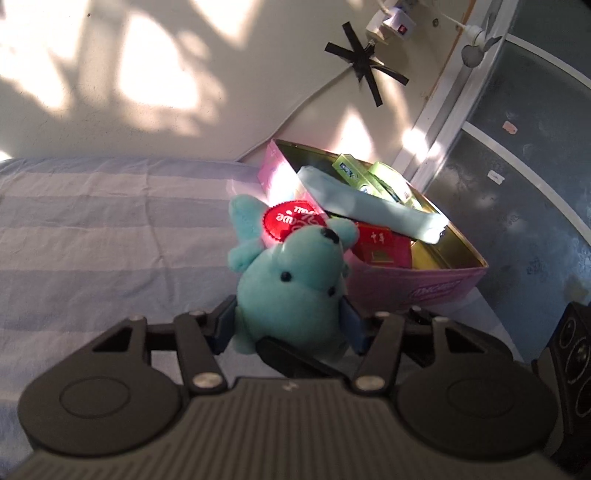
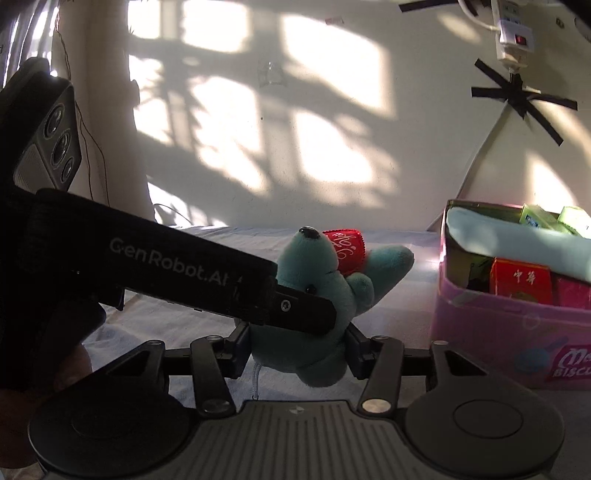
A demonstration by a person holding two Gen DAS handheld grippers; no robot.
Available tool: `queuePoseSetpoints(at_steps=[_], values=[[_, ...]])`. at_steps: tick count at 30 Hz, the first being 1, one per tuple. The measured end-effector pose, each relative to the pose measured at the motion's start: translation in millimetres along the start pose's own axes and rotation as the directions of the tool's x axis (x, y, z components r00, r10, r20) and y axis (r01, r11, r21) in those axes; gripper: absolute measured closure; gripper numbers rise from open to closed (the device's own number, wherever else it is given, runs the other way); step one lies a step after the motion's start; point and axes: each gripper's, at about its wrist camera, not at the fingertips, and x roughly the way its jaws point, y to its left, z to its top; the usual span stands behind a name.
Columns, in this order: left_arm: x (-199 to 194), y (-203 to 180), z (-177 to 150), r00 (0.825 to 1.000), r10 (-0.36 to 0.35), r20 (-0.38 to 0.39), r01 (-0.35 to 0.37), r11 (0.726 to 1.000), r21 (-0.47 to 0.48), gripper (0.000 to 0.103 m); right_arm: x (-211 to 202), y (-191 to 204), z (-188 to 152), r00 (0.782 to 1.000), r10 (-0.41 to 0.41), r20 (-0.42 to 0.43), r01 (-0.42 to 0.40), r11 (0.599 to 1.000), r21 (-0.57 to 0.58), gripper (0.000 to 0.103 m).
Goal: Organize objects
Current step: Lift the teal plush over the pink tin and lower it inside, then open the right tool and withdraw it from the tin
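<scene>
Left tool and right tool, both clamped on teal plush toy, crossing at its body, likely a handover. Toy raised over striped bed, just beside pink biscuit box. Inside box: pale blue pouch, red packet, green packets. Room for toy: uncertain.

Room: sunlit corner, cream wall, striped bedding.
Cream wall with window-pane light patches and leafy shadows; black tape cross upper right; white power adapter top right; blue-striped sheet lower left; dark floor, possibly tiled, at right.
</scene>
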Motion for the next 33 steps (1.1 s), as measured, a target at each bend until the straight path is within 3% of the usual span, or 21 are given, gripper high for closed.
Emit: queuePoseSetpoints(at_steps=[3,7,18,24,27,33], values=[[5,-33,17,0.998,-0.050,0.023,0.049,0.997,0.064,0.042,-24,-15,8,0.992,-0.094,0.089,0.097,0.995,-0.024,0.053],[36,-85,32,0.995,-0.103,0.008,0.100,0.981,0.167,0.042,-45,-57,12,0.972,-0.200,0.127,0.200,0.980,0.010,0.053],[141,-191,45,0.976,-0.177,-0.125,0.205,0.940,0.274,0.041,-61,-188,3,0.931,-0.365,0.023,0.358,0.923,0.142,0.053],[178,-200,51,0.981,-0.125,-0.147,0.163,0.944,0.288,0.038,-44,-230,-1,0.939,-0.342,-0.042,0.343,0.916,0.208,0.053],[190,-197,55,0.988,-0.067,-0.141,0.107,0.949,0.297,0.027,-29,-236,0,0.933,-0.355,-0.061,0.360,0.913,0.192,0.051],[184,-177,62,0.994,0.017,-0.107,0.012,0.964,0.265,0.018,-8,-246,5,0.925,-0.369,-0.096,0.380,0.907,0.182,0.042]])
